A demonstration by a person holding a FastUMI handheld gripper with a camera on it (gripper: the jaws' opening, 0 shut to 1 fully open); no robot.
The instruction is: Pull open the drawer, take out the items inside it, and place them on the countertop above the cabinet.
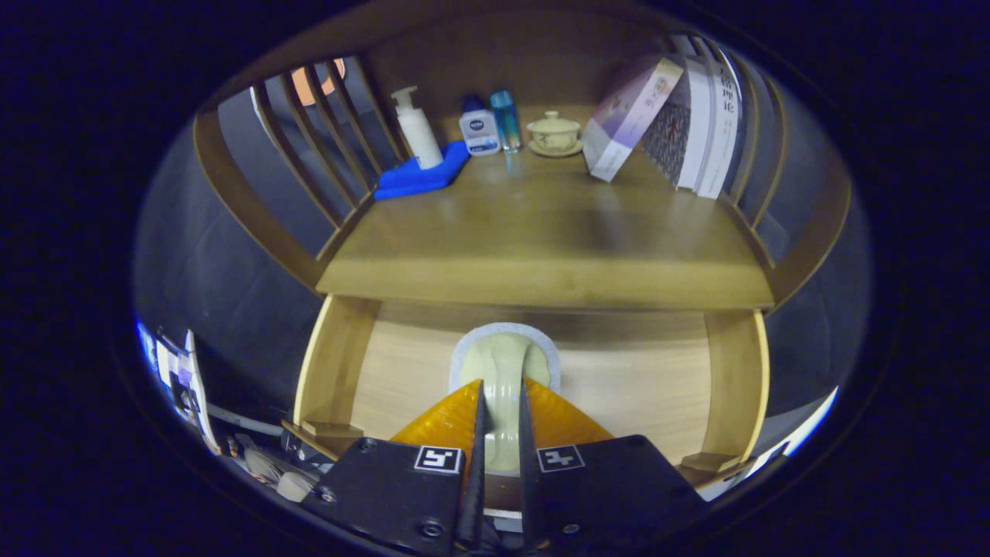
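Pale green ceramic, a spoon-like piece (501,387) with a rounded bowl and a long handle, sits between the fingers (501,422), which are closed in on its handle from both sides, so it looks grasped. Its bowl end lies on a round white-edged saucer (541,344) on the floor of the open drawer (619,387); whether the piece is already lifted clear of the saucer I cannot tell.

Light wood lines the drawer, which is pulled well out beneath the table (541,232), the top of the cabinet where the things must go. So the opening step looks done and the taking-out step is in hand.

Next, as I judge it, the grip has to hold firm while the piece rises straight up past the table's front edge, then goes forward onto the bare wood near the front. The saucer would need a second trip.

Farther back on the table stand a white pump bottle (416,128) on a blue tray (418,178), two small bottles (491,128), a lidded cup (553,131) on its own dish, and leaning books (665,116); slatted wooden sides close it in
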